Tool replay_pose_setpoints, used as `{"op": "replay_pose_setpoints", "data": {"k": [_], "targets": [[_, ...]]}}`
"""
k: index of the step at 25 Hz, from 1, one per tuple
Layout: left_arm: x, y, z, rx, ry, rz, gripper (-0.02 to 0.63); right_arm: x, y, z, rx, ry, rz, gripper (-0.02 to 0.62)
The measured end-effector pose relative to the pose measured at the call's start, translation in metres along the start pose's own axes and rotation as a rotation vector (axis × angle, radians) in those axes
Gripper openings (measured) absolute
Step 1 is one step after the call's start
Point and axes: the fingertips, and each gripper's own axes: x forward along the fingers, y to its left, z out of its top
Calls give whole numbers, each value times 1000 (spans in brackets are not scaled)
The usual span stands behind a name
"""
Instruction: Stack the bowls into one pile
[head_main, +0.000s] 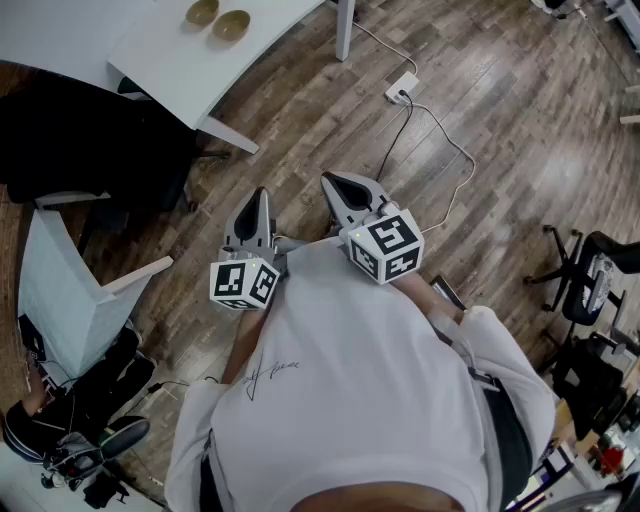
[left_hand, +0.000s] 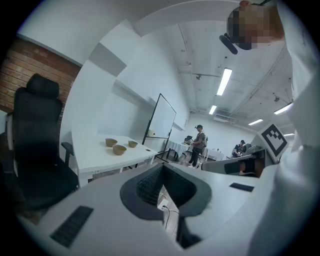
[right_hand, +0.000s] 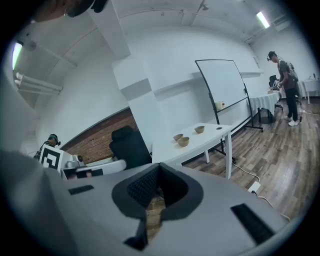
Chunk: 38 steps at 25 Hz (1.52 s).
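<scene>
- Three bowls (left_hand: 119, 149) stand on the white table (left_hand: 95, 159), unstacked and each apart from the others. Two sit near each other; the third lies further toward the whiteboard (left_hand: 161, 120) end.
- Only two of the bowls show in the head view, at the top edge of the frame.
- Left gripper (head_main: 258, 198): held in front of the person's white shirt (head_main: 350, 380), above the wood floor (head_main: 300, 130). Its fingers are closed tip to tip with nothing between them.
- Right gripper (head_main: 333, 182): held just beside the left one at about the same height. Its fingers are likewise pressed together and carry nothing.
- Both grippers point toward the table and tilt slightly downward. They are well apart from the table, and neither touches any bowl.
- Black office chair (left_hand: 37, 145): stands beside the table, in front of a brick wall (left_hand: 30, 75).
- Power strip (head_main: 402, 88): lies on the floor near a table leg. A white cable (head_main: 440, 135) runs from it across the boards.
- One bystander (left_hand: 199, 145) stands in the background, beyond the whiteboard.
</scene>
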Motion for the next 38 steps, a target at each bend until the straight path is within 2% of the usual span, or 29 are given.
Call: {"op": "replay_pose_setpoints", "data": {"k": [8, 13, 17, 20, 23, 28, 38], "targets": [[23, -4, 1, 37, 35, -19, 8, 2, -12, 10, -5, -43, -3, 9], [23, -13, -3, 38, 55, -4, 8, 1, -10, 8, 11, -23, 39, 9], [19, -5, -3, 40, 56, 35, 8, 5, -16, 3, 60, -2, 51, 9], [16, 10, -2, 14, 55, 85, 8, 10, -24, -2, 112, 19, 42, 9], [21, 26, -3, -15, 60, 113, 8, 21, -31, -4, 116, 43, 30, 9], [52, 39, -2, -39, 71, 95, 8, 43, -50, 4, 94, 64, -6, 9], [131, 87, 44, -46, 63, 64, 8, 114, -89, 53, 69, 81, -64, 11]]}}
